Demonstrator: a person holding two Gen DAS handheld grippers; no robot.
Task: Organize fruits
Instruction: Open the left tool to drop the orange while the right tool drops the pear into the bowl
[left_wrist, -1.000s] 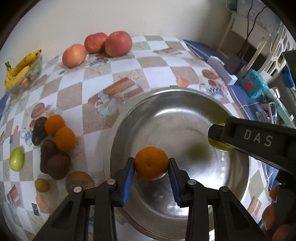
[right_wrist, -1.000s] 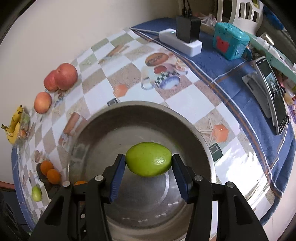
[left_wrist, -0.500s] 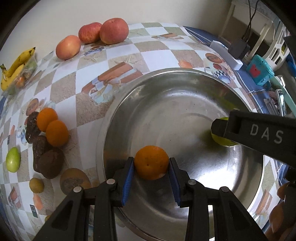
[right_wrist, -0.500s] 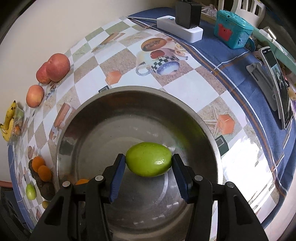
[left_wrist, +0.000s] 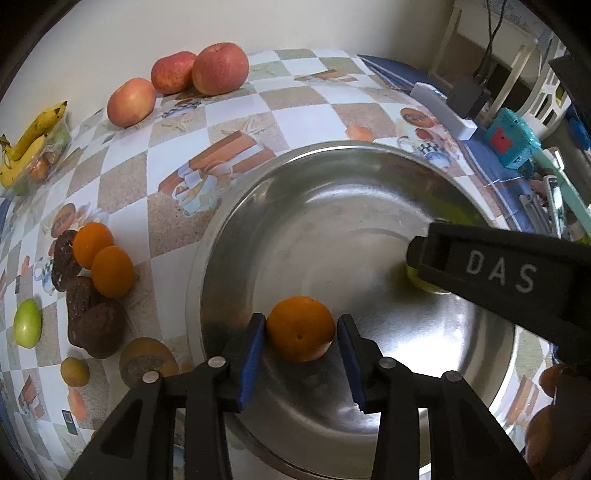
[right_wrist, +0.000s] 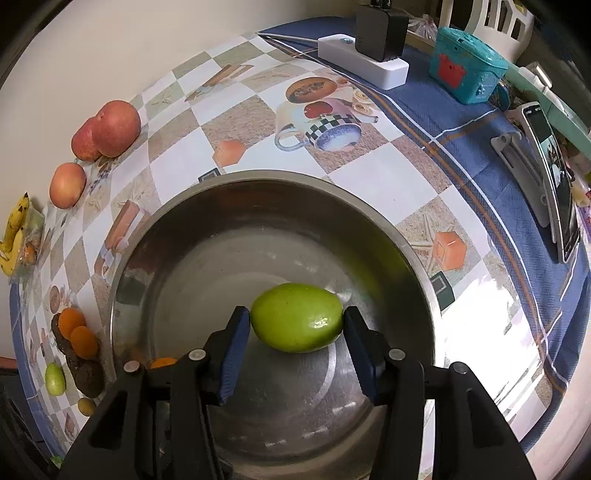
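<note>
Steel bowl (left_wrist: 229, 236): large, round, lower centre of both views, standing on the checked surface (left_wrist: 122, 192).

Left tongs (left_wrist: 300, 354): bottom centre of the left wrist view, blue pads spread. The orange (left_wrist: 300, 328) sits between them on the bowl's inner wall near the rim; a small gap shows at each side, so nothing is pinched.

Right tongs (right_wrist: 295, 347): bottom centre of the right wrist view, low inside the bowl, pads at either end of the green mango (right_wrist: 297, 322) (contact looks very light; whether they pinch it or have just parted cannot be told). In the left wrist view the same tool enters from the right edge, lettered "DAS", covering most of the fruit.

Loose fruit, left of the bowl: three red apples (left_wrist: 199, 72) at upper left; bananas (left_wrist: 26, 144) at the far left edge; two more oranges (left_wrist: 103, 262) touching each other beside several dark brown fruits (left_wrist: 96, 325); a small green fruit (left_wrist: 26, 326) further left.

Upper right of the right wrist view: white power strip (right_wrist: 364, 66) with black adapter, teal toy box (right_wrist: 465, 70), phone on a stand (right_wrist: 554, 177), all on a blue cloth.
</note>
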